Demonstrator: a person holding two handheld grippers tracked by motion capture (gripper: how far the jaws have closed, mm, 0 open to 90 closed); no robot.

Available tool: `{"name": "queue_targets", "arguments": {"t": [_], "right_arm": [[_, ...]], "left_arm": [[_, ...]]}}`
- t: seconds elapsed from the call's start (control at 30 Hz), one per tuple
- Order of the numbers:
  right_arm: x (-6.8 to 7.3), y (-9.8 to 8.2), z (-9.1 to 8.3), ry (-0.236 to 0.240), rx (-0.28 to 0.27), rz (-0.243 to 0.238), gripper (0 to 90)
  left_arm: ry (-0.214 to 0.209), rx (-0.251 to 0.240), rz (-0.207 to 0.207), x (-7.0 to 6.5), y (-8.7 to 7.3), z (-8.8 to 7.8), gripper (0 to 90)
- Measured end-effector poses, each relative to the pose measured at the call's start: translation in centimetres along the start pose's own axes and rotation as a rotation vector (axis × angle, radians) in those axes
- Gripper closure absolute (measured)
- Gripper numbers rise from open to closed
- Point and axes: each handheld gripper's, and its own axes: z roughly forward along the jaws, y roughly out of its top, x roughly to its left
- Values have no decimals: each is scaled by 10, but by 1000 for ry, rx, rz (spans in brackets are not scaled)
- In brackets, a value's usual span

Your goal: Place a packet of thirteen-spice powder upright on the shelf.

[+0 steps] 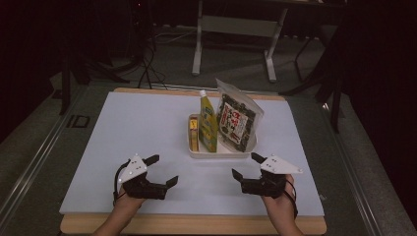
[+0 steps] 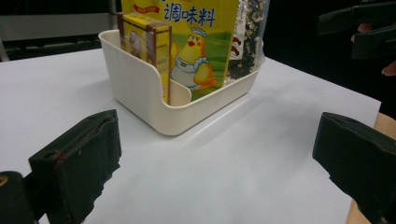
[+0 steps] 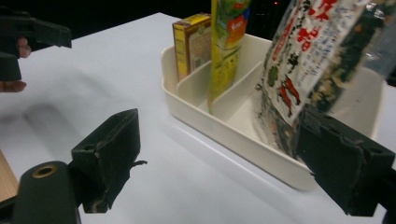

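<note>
Risk: tall packs tipping in the tray (image 1: 222,153)
Both jaws spread, empty — left gripper (image 1: 156,173), right gripper (image 1: 246,166) near the tray; seaweed bag (image 1: 237,122) leans — a nudge could topple it.

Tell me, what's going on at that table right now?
Left gripper and right gripper open, empty. Cream tray holds box, yellow pouch, seaweed bag. Nothing in the way.
</note>
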Motion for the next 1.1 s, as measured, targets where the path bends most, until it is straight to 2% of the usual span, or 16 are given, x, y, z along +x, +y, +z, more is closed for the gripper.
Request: {"name": "queue_targets", "arguments": {"t": [0.53,0.7,0.9,1.1], "right_arm": [[-10,-16,-26,14,4,18,136],[-18,-23,-34,16,6,22,136],[-25,-27,-35,-12,19,36,136],[-23,-26,-34,-17,19,15,136]], "left_arm": [[-38,6,2,-1,-2,1,15],[-49,13,1,0,-3,2,15],[-56,22,1,0,-4,2,15],[-67,21,7,-2,-4,3,15]]}}
